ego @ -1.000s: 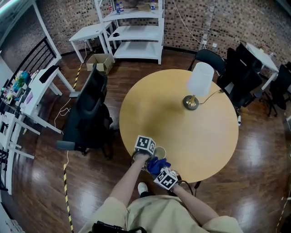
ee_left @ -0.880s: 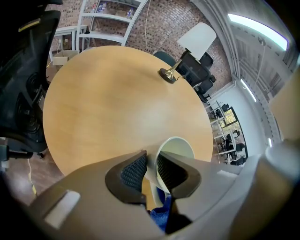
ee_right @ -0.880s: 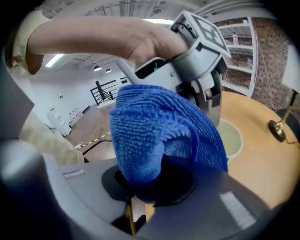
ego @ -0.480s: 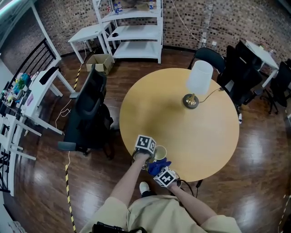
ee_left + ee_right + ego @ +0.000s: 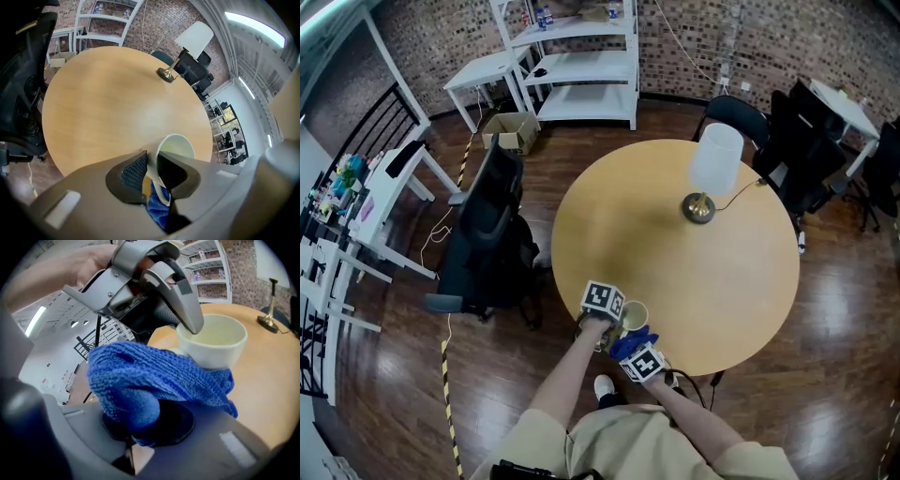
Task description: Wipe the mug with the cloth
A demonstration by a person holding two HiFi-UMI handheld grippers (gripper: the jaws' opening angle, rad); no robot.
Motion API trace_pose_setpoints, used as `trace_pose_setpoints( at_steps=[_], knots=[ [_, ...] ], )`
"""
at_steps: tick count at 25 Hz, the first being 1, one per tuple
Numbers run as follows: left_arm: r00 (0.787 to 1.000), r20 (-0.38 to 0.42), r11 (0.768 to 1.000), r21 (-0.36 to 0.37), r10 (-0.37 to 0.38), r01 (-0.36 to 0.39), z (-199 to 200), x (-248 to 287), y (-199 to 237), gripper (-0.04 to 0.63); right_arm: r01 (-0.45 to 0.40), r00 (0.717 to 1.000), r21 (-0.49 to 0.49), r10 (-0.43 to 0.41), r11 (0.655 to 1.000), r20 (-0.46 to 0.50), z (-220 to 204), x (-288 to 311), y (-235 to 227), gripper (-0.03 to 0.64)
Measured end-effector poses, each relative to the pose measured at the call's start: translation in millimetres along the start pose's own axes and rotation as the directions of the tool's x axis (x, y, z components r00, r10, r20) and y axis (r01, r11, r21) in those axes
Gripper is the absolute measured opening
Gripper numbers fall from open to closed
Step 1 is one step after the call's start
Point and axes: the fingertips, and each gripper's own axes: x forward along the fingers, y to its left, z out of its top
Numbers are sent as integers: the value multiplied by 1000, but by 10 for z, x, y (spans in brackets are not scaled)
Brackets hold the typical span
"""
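Grips the mug (image 5: 176,145) by its wall in the left gripper (image 5: 151,164), jaws nearly together, one pad inside the rim, one outside. Pinches the blue cloth (image 5: 140,376) in the right gripper (image 5: 133,439), bunched just ahead of its closed jaws and pressed on the mug's outer side. Seems mid-wipe: outside in hand, inside and far wall likely left. Works near the table (image 5: 675,234) edge.

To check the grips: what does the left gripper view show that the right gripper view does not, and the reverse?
Only left gripper view: the left gripper, both jaws closed on the mug wall, one inside, one outside; the lamp's shade. Only right gripper view: the right gripper shut on the blue cloth, which lies against the mug's outside. Both: mug, cloth, table.
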Motion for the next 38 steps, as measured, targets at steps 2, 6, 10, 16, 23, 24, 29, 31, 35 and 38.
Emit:
trace_pose_setpoints(
  at_steps=[2,6,10,16,23,24,29,31,35,38],
  knots=[
    [1000,-3,1000,20,2,-2,4,10,-16,54,4,1000,-34,-4,999,-1,6,10,4,58],
    [1000,15,1000,7,7,-7,56,32,-32,61,-37,999,-46,38,998,9,47,-42,27,58],
    [993,110,995,-82,-43,52,79,62,-22,84,-97,993,-20,98,995,72,53,-310,32,60],
    [964,235,977,-137,-127,162,111,20,-44,151,-103,973,111,77,988,218,122,-900,-189,58],
    [880,452,981,-49,-144,186,454,-652,-237,285,-27,846,259,-116,966,520,582,-1996,-630,58],
    [855,495,979,-40,-156,202,524,-794,-316,290,0,811,278,-163,961,562,691,-2175,-729,58],
    [715,683,987,141,-150,73,923,-1590,-742,301,140,631,283,-305,949,713,1276,-3034,-1032,58],
    [665,738,973,217,-111,-79,1047,-1894,-889,301,230,564,265,-350,936,748,1463,-3352,-1080,58],
    [530,847,910,244,-32,-335,1225,-2519,-1136,298,324,425,282,-405,903,809,1766,-3964,-1109,58],
    [446,895,859,240,-16,-452,1272,-2916,-1363,299,421,348,276,-435,864,830,1922,-4336,-1049,58]
  ],
)
